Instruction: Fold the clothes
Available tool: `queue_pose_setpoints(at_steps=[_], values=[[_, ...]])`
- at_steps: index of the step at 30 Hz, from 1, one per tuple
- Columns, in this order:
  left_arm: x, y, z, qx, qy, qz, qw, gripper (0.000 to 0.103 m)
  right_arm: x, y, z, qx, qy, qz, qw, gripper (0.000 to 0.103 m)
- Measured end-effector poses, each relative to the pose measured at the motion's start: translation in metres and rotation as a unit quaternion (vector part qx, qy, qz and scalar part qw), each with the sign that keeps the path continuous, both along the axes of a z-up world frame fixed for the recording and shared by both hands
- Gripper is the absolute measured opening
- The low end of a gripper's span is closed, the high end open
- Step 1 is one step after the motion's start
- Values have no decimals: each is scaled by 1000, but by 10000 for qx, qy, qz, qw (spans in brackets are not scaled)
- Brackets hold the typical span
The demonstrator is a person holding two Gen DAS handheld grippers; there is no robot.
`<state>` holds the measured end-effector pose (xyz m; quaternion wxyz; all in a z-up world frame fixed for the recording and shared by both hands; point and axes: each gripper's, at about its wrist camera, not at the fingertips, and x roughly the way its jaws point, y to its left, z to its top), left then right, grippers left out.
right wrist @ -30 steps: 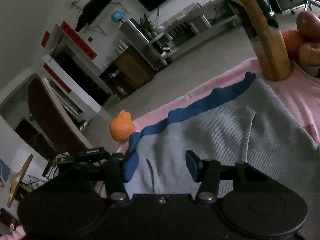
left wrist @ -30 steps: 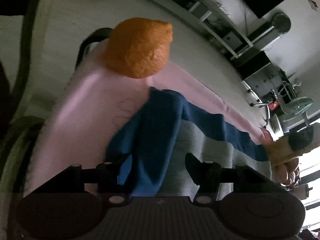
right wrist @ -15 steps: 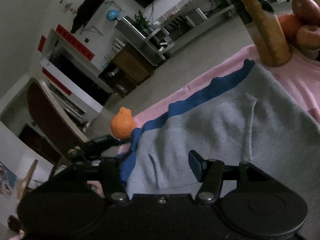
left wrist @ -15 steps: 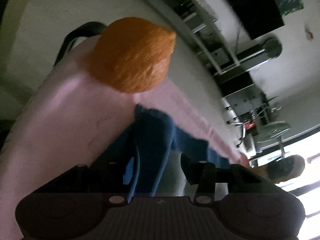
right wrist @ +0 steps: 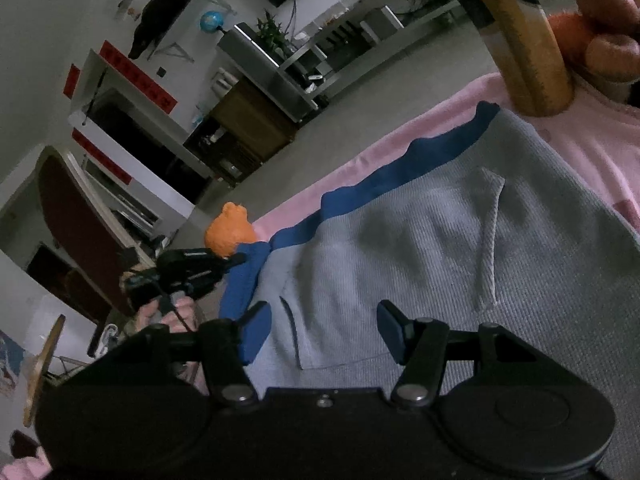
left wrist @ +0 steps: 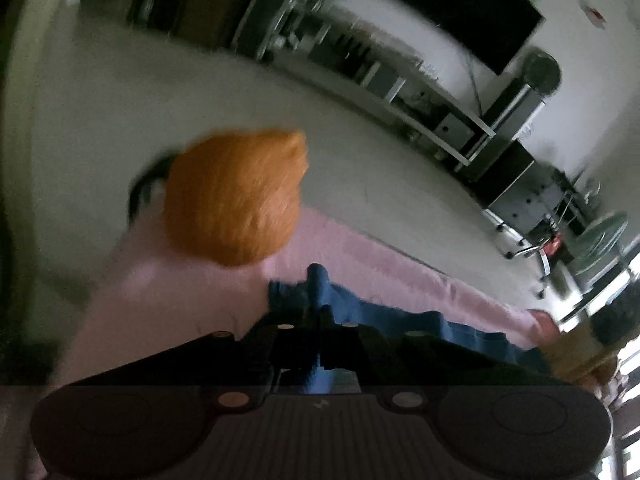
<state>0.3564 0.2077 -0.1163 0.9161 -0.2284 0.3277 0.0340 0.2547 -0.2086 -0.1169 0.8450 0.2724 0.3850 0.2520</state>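
Note:
A grey ribbed garment [right wrist: 440, 240] with a dark blue waistband [right wrist: 400, 176] lies spread on a pink cloth [right wrist: 592, 152]. My left gripper [left wrist: 316, 320] is shut on the corner of the blue waistband [left wrist: 400, 320], and a fold of blue fabric sticks up between its fingers. The right wrist view shows that left gripper [right wrist: 236, 258] at the garment's far left corner, held by a hand [right wrist: 168, 316]. My right gripper [right wrist: 322, 322] hovers open over the grey fabric near a pocket seam, with nothing between its blue pads [right wrist: 256, 328].
An orange plush toy [left wrist: 236, 200] sits on the pink cloth [left wrist: 180, 300] just beyond the left gripper. At the far right end stands a wooden-handled basket [right wrist: 528, 48] of fruit [right wrist: 608, 0]. Shelves and cabinets stand across the floor beyond the table.
The left gripper has gone from open to shut on the blue waistband corner and tilted up. The right gripper stays open and has drifted a little over the grey fabric.

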Motion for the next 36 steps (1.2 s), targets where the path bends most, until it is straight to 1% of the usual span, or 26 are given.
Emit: queue_pose_setpoints(at_steps=[1, 3, 5, 7, 10, 11, 15, 16, 19, 20, 21, 22, 23, 24, 25, 26, 27, 28, 29, 30, 31, 34, 35, 36], values=[[-12, -6, 17, 297, -125, -37, 9995, 0, -3, 2, 3, -33, -78, 0, 10000, 57], [-39, -15, 51, 828, -410, -95, 9957, 0, -10, 6, 11, -59, -222, 8, 9997, 57], [-76, -15, 88, 1147, -813, -96, 9900, 0, -23, 14, 23, 70, -322, 52, 9994, 57], [-118, -8, 124, 1307, -1198, -57, 9841, 0, -36, 22, 34, 199, -422, 95, 9989, 57], [-177, 12, 164, 1416, -1629, 75, 9764, 0, -56, 35, 52, 392, -572, 161, 9975, 57], [-193, 19, 172, 1450, -1715, 127, 9744, 0, -62, 39, 58, 457, -622, 182, 9969, 57], [-246, 52, 180, 1576, -1775, 367, 9707, 0, -88, 56, 81, 714, -821, 269, 9937, 57], [-255, 60, 177, 1616, -1741, 452, 9703, 0, -95, 60, 87, 778, -871, 291, 9927, 57], [-266, 87, 148, 1768, -1458, 800, 9701, 0, -111, 83, 100, 728, -1007, 511, 9909, 57], [-270, 96, 138, 1818, -1362, 916, 9695, 0, -114, 92, 101, 681, -1002, 593, 9909, 58], [-273, 107, 126, 1811, -1184, 1120, 9699, 0, -117, 100, 100, 625, -967, 675, 9911, 58], [-277, 121, 111, 1732, -900, 1433, 9702, 1, -119, 109, 99, 569, -932, 758, 9911, 58], [-280, 136, 95, 1650, -615, 1744, 9688, 7, -122, 116, 98, 508, -875, 835, 9914, 58], [-284, 150, 79, 1565, -329, 2051, 9656, 8, -123, 123, 96, 441, -788, 904, 9918, 59], [-292, 163, 69, 1418, -138, 2302, 9627, 8, -125, 128, 94, 383, -707, 969, 9920, 59], [-307, 171, 66, 1211, -128, 2444, 9620, 9, -127, 130, 93, 340, -641, 1013, 9922, 59], [-324, 176, 68, 1059, -216, 2524, 9616, 16, -129, 128, 94, 314, -604, 1006, 9926, 62], [-339, 178, 73, 995, -306, 2584, 9604, 19, -131, 120, 95, 307, -594, 954, 9932, 63], [-352, 178, 79, 986, -335, 2602, 9599, 26, -134, 111, 96, 300, -585, 902, 9938, 66], [-363, 176, 85, 981, -325, 2580, 9606, 27, -136, 103, 98, 293, -575, 850, 9943, 67], [-369, 169, 88, 951, -285, 2495, 9633, 28, -139, 95, 99, 286, -565, 798, 9948, 67], [-371, 132, 88, 760, -53, 1998, 9769, 33, -146, 71, 102, 265, -537, 642, 9961, 68], [-372, 120, 88, 696, 24, 1831, 9806, 38, -149, 63, 103, 258, -527, 590, 9965, 68], [-373, 107, 88, 631, 102, 1663, 9840, 40, -151, 54, 104, 251, -517, 538, 9969, 70]])
